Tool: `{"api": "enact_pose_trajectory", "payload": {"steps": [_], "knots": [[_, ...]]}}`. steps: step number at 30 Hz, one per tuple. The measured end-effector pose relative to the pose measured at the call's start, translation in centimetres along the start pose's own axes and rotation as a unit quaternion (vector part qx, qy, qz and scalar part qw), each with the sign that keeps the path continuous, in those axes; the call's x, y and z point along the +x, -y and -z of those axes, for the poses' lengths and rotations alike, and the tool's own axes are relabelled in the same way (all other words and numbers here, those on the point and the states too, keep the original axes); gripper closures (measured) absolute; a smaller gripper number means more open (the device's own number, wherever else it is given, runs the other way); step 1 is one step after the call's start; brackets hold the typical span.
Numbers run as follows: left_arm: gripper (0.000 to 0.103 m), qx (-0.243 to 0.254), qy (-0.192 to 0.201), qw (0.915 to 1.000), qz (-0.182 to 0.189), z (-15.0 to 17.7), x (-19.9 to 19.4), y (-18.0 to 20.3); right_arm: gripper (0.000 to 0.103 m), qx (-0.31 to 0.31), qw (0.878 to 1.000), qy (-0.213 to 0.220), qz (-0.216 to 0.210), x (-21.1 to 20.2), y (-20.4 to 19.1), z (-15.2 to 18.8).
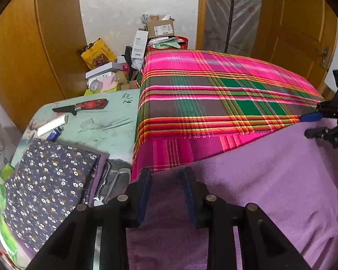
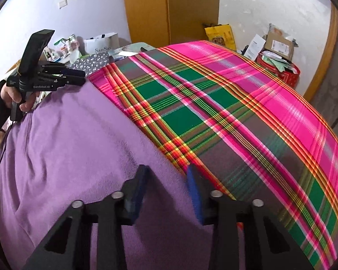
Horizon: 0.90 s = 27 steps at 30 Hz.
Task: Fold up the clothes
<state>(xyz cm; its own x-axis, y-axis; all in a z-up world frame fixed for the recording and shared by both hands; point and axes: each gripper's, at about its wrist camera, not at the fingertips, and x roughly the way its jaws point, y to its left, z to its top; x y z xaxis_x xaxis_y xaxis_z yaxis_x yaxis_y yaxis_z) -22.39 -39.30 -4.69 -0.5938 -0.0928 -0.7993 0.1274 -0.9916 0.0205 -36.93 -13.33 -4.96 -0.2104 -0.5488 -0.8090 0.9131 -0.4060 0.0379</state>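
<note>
A purple fleece cloth (image 2: 78,146) lies spread in front of me. Beyond it lies a pink, green and brown plaid cloth (image 2: 225,103), whose fringed edge (image 1: 191,136) rests over a pink striped layer. My left gripper (image 1: 166,173) is open just above the purple fleece (image 1: 270,180), with its tips near the plaid's left corner. A hand holds it at the far left of the right wrist view (image 2: 78,77). My right gripper (image 2: 167,172) is open too, one pad over the fleece and the other at the plaid's border. It also shows at the right edge (image 1: 313,124).
Left of the cloths is a pale green tabletop (image 1: 115,121) with a red-handled knife (image 1: 83,106), a lighter (image 1: 56,132) and a folded floral cloth (image 1: 49,193). Boxes, a yellow bag (image 1: 99,52) and a red bin (image 2: 286,72) crowd the floor. Wooden doors (image 1: 293,27) stand behind.
</note>
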Motion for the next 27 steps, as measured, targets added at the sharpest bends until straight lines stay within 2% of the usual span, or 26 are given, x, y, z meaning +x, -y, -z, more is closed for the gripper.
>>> {"api": "enact_pose_trajectory", "payload": {"steps": [2,6,8,11,16,27], "knots": [[0.077,0.006,0.001,1.0,-0.001,0.0,0.0,0.2,0.074,-0.004,1.0,0.0,0.002,0.0,-0.2,0.0],[0.096,0.026,0.003,0.9995,-0.016,0.0,0.0,1.0,0.083,-0.014,1.0,-0.001,0.009,0.0,-0.5,-0.1],[0.099,0.03,0.003,0.9992,-0.026,0.0,0.1,1.1,0.089,-0.021,1.0,-0.002,0.011,0.0,-0.9,-0.2],[0.1,0.032,0.005,0.9989,-0.033,0.0,-0.1,1.3,0.094,-0.032,0.999,-0.004,0.021,0.0,-1.3,-0.3],[0.101,0.032,0.018,0.9987,-0.037,0.1,-1.5,1.4,0.095,-0.034,0.999,0.006,0.032,-1.0,-1.7,-0.5],[0.101,0.005,0.101,0.9946,-0.023,1.7,-10.5,2.5,0.095,-0.047,0.996,0.059,0.038,-7.5,-5.7,1.0]]}}
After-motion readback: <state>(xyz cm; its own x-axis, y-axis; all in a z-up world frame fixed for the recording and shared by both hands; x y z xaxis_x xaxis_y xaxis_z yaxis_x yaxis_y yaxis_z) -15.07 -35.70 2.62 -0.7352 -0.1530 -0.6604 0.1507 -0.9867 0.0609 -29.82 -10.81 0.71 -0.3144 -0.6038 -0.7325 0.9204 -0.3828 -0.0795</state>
